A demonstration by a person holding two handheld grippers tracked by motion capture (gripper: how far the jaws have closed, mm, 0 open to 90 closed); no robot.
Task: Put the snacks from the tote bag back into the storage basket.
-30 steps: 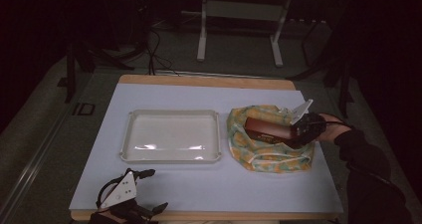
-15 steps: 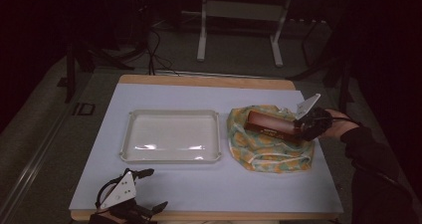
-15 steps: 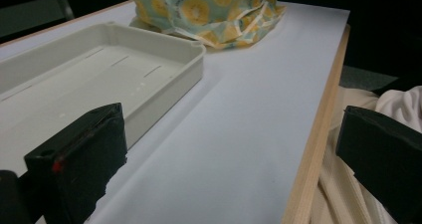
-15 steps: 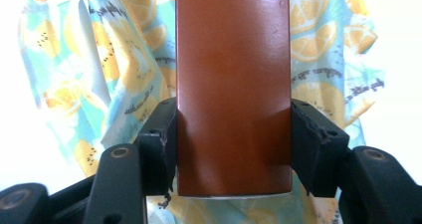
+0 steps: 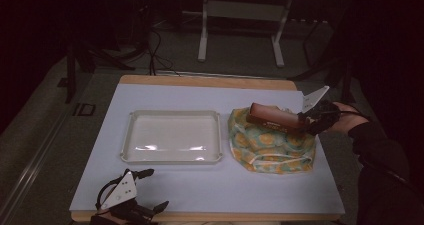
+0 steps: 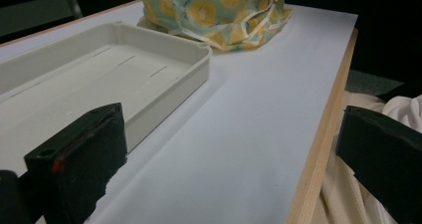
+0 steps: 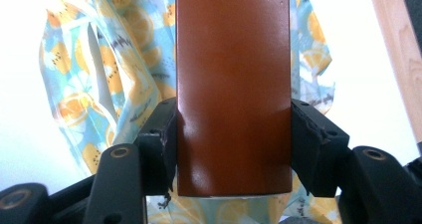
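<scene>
The right gripper (image 5: 306, 121) squeezes a brown box (image 5: 272, 117) and has lifted it up out of the bag (image 5: 272, 147) by the table's right edge. The tray (image 5: 172, 157) probably comes next. The left gripper (image 5: 131, 210) waits open at the front edge.

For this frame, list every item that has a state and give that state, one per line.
Brown box: clamped in the right gripper, lifted above the bag.
Right gripper: shut on the brown box.
Fruit-print bag: on the table, mouth open, slumped.
White tray: empty, flat on the table.
Left gripper: open, holding nothing, at the table's near edge.
</scene>
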